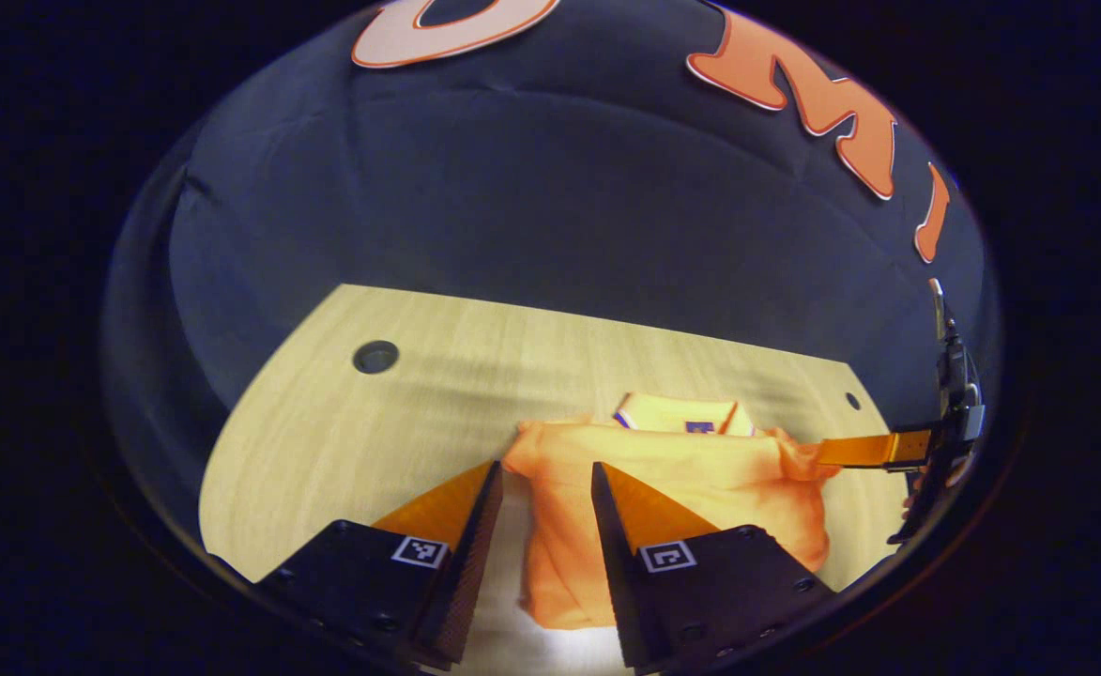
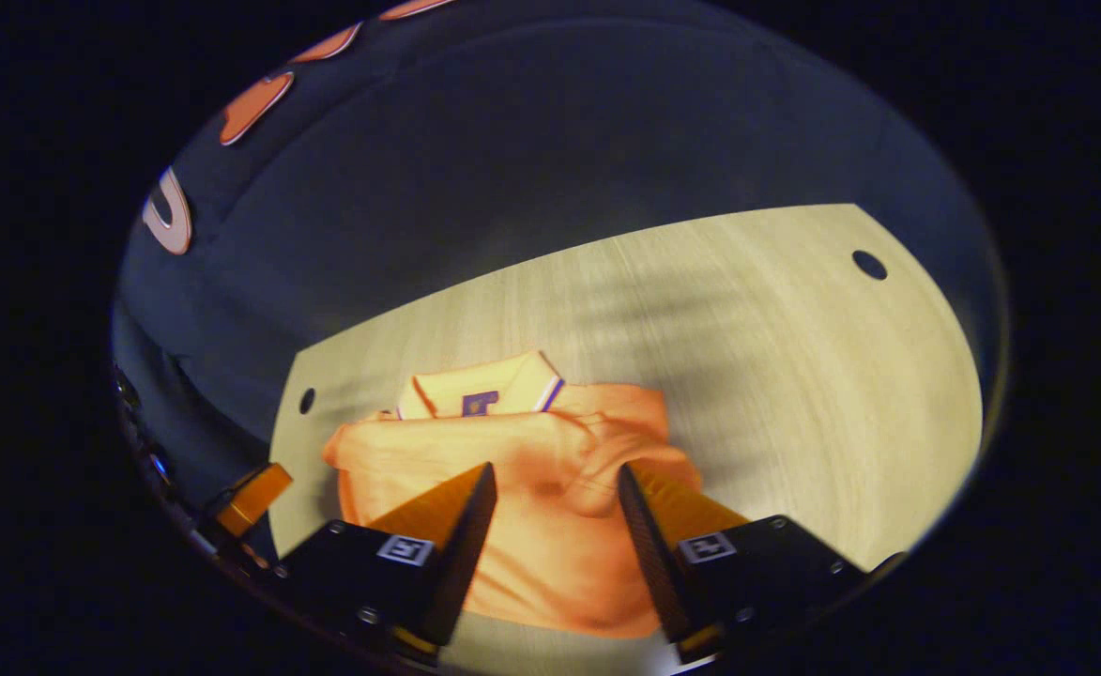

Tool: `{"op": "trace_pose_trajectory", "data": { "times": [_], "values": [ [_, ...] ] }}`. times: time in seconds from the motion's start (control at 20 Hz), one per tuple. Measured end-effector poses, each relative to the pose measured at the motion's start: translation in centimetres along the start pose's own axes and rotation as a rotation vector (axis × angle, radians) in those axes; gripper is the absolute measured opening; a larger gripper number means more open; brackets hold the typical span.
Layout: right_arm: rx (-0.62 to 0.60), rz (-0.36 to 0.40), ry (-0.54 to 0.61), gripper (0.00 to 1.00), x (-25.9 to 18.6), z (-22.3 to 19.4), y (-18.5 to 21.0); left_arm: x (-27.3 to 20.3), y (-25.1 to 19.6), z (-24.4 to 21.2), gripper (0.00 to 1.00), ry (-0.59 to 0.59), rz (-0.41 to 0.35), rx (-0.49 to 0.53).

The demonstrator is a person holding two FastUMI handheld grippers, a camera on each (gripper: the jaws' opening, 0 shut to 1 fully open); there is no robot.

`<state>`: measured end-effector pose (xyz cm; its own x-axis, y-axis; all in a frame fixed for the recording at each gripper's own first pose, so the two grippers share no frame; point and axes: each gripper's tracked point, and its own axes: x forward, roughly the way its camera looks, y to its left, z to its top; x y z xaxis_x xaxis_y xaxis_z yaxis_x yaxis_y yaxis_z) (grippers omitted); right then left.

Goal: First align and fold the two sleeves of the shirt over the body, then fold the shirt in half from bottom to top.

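An orange polo shirt (image 1: 681, 479) lies on the wooden table (image 1: 344, 432), its collar (image 1: 686, 415) at the far end. Both sleeves are folded in across the chest. In the right gripper view the shirt (image 2: 531, 526) shows a bunched sleeve (image 2: 606, 460) near its right shoulder. My left gripper (image 1: 547, 467) stands open over the shirt's left edge, nothing between its fingers. My right gripper (image 2: 556, 467) is open above the shirt's middle, also holding nothing. In the left gripper view one of the right gripper's fingers (image 1: 874, 450) reaches in beside the shirt's right shoulder.
The table (image 2: 794, 394) has round holes (image 1: 375, 357) (image 2: 869, 265) near its far corners. Bare wood lies on both sides of the shirt and beyond the collar. The booth's dark cloth wall (image 1: 559, 188) rises behind the table's far edge.
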<state>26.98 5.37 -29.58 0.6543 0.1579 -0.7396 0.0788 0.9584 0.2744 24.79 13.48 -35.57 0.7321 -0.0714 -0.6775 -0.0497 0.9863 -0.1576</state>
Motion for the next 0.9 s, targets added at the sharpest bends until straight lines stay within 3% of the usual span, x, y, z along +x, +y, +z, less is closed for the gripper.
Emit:
{"op": "trace_pose_trajectory", "data": {
  "times": [0.05, 0.2, 0.25, 0.35, 0.4, 0.6, 0.85, 0.9],
  "values": [
    [-0.021, -0.006, -0.031, 0.98, 0.0, 0.4, -0.1, 0.6, 0.1, -0.3, 0.59, 0.002, 0.004, 0.016],
    [-0.019, -0.019, -0.062, 0.99, -1.3, 0.9, -0.2, 0.5, -0.4, -0.2, 0.6, -0.017, -0.004, 0.021],
    [-0.022, -0.017, -0.088, 0.99, -1.9, 1.1, -0.2, 0.2, -0.4, 0.1, 0.53, -0.032, -0.002, 0.029],
    [-0.029, -0.027, -0.13, 0.99, -3.4, 1.1, -0.4, -1.3, -0.6, 0.6, 0.65, -0.05, -0.002, 0.035],
    [-0.032, -0.017, -0.159, 0.99, -4.7, 1.4, 0.0, -2.1, -0.9, 0.9, 0.59, -0.068, -0.005, 0.039],
    [-0.09, -0.006, -0.306, 0.99, -10.7, 2.5, 1.0, -6.2, -2.7, 1.8, 0.83, -0.151, -0.002, 0.075],
    [-0.184, 0.007, -0.433, 0.99, -17.2, 2.4, 1.9, -12.7, -5.0, 2.8, 0.92, -0.253, 0.002, 0.103],
    [-0.194, 0.014, -0.445, 0.99, -16.9, 2.4, 2.3, -14.1, -5.4, 3.0, 0.92, -0.274, 0.0, 0.109]
  ]
}}
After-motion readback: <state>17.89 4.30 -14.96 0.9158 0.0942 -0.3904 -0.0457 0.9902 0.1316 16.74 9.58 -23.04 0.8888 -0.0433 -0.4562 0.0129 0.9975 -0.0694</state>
